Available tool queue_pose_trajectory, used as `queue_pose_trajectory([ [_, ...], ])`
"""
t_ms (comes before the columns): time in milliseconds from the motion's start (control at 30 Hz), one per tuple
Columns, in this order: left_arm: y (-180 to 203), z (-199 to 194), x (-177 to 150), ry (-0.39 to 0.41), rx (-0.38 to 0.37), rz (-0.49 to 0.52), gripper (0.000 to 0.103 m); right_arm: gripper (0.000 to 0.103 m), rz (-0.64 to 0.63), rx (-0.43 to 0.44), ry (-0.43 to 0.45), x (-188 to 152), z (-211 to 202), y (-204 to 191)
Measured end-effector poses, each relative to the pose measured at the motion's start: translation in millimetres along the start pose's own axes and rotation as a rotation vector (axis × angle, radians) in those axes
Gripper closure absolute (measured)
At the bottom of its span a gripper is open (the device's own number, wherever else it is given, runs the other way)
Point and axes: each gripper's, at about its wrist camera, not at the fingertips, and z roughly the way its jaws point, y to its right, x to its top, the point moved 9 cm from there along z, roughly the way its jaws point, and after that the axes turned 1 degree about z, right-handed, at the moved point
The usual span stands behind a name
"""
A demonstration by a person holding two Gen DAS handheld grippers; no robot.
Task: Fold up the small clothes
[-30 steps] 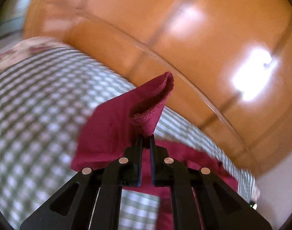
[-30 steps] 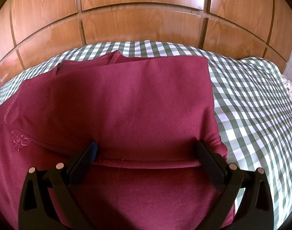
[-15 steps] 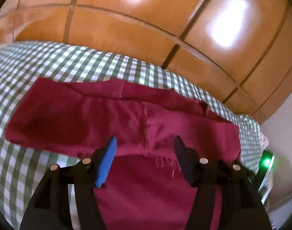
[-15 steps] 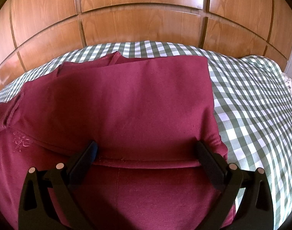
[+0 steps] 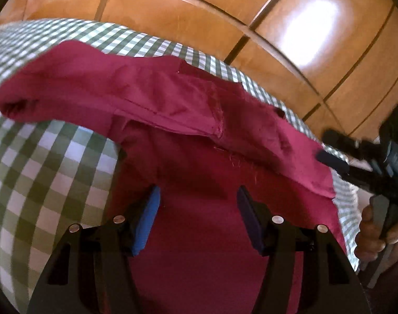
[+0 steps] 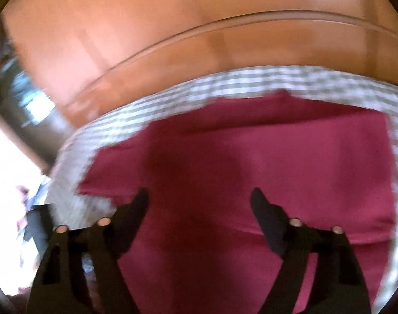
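A dark red garment [image 5: 199,172] lies on the green-and-white checked cloth [image 5: 41,172]. One sleeve [image 5: 99,91] is folded across its upper part, seam up. My left gripper [image 5: 198,196] hovers open just over the garment's middle, with only flat cloth showing between its blue pads [image 5: 146,217]. In the blurred right wrist view, my right gripper [image 6: 199,196] is above the garment [image 6: 251,170]. Its jaws are closing and the pads press on nothing. That gripper [image 5: 327,145] also shows at the right edge of the left wrist view, held by a hand [image 5: 369,233].
Glossy wooden panels [image 5: 225,21] rise right behind the checked cloth. The cloth's far edge [image 6: 225,83] runs along them. Left of the cloth in the right wrist view there is a bright, blurred drop-off [image 6: 21,172].
My left gripper has let go of the raised red fold, opened and sunk over the garment; the sleeve now lies flat. My right gripper has lifted off the garment, tilted, and its jaws have narrowed.
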Motion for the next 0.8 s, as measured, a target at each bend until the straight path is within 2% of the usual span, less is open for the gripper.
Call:
queue_pose_trajectory([
  [33, 0.3, -1.3, 0.2, 0.003, -0.004, -0.002, 0.043, 0.039, -0.012, 0.038, -0.026, 1.0, 8.3, -13.4],
  [67, 0.3, -2.6, 0.0, 0.007, -0.008, -0.004, 0.043, 0.041, -0.021, 0.076, -0.067, 2.0, 23.0, -30.7],
  [200, 0.9, -2.2, -0.1, 0.008, -0.014, -0.005, 0.043, 0.042, 0.007, 0.110, -0.194, 5.1, 81.2, -57.4],
  [300, -0.4, -2.5, 0.2, 0.013, -0.033, -0.018, 0.043, 0.066, 0.060, 0.105, -0.271, 4.6, 113.2, -57.2],
  [333, -1.0, -2.6, 0.3, 0.014, -0.041, -0.025, 0.043, 0.085, 0.050, 0.083, -0.276, 4.6, 118.3, -56.9],
  [367, -0.9, -2.5, 0.7, 0.015, -0.044, -0.027, 0.043, 0.092, 0.032, 0.064, -0.277, 5.2, 120.6, -57.3],
  [400, -1.0, -2.6, 0.5, 0.016, -0.045, -0.028, 0.043, 0.092, 0.013, 0.049, -0.276, 6.7, 119.5, -57.8],
  [433, -1.1, -2.6, 0.6, 0.016, -0.046, -0.028, 0.043, 0.095, -0.005, 0.035, -0.263, 9.6, 117.3, -60.2],
  [567, -1.3, -10.1, 4.2, 0.009, -0.065, -0.080, 0.043, 0.095, -0.094, -0.025, -0.121, 32.5, 76.5, -63.2],
  [633, 2.5, -18.3, 12.3, 0.036, -0.091, -0.109, 0.043, 0.095, -0.110, -0.047, -0.067, 43.2, 59.3, -60.3],
  [667, 5.0, -20.1, 16.3, 0.046, -0.091, -0.099, 0.043, 0.095, -0.124, -0.095, -0.005, 55.1, 36.5, -49.2],
  [700, 8.5, -21.0, 20.7, 0.055, -0.081, -0.074, 0.043, 0.095, -0.124, -0.095, -0.005, 55.1, 36.5, -49.2],
  [800, 11.2, -10.5, 31.8, 0.048, -0.037, -0.016, 0.043, 0.096, -0.120, -0.148, 0.066, 65.6, 7.3, -28.7],
])
